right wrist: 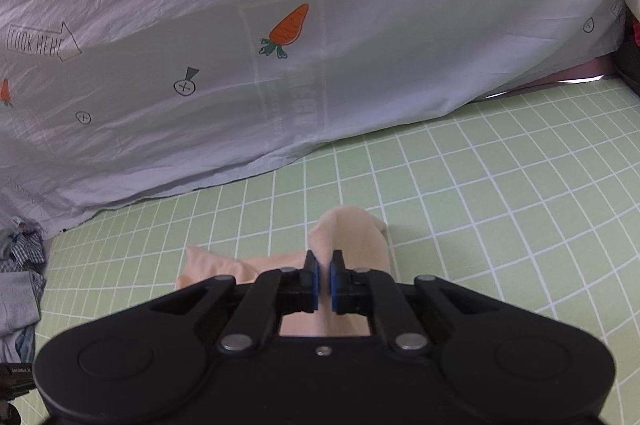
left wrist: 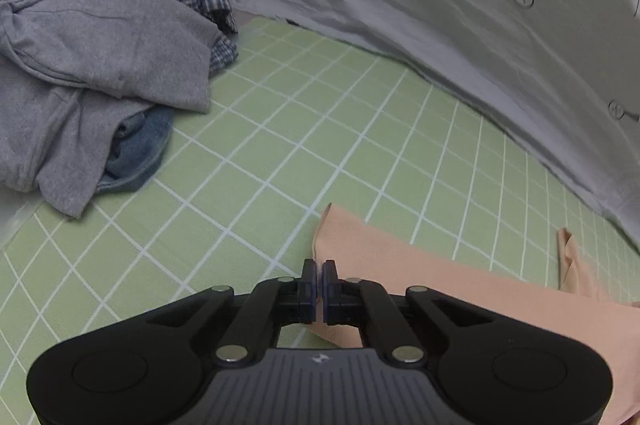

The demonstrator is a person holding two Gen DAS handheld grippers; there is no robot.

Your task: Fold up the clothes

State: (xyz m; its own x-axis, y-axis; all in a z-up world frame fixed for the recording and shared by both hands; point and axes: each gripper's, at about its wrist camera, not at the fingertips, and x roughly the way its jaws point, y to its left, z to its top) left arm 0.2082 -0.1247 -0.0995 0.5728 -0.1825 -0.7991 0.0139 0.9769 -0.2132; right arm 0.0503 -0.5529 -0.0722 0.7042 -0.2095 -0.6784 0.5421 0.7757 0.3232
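Observation:
A peach garment (left wrist: 440,285) lies on the green checked mat (left wrist: 280,145). My left gripper (left wrist: 320,267) is shut on the garment's left edge, low over the mat. In the right wrist view my right gripper (right wrist: 324,259) is shut on a bunched part of the same peach garment (right wrist: 352,237), which rises between the blue pads (right wrist: 315,281) and drapes back under the gripper. How much of the garment lies beneath the grippers is hidden.
A pile of grey, checked and denim clothes (left wrist: 92,57) sits on the mat's far left, and it also shows in the right wrist view (right wrist: 20,281). A white sheet with carrot prints (right wrist: 280,65) hangs along the mat's far edge. Dark objects (right wrist: 630,37) stand at the far right.

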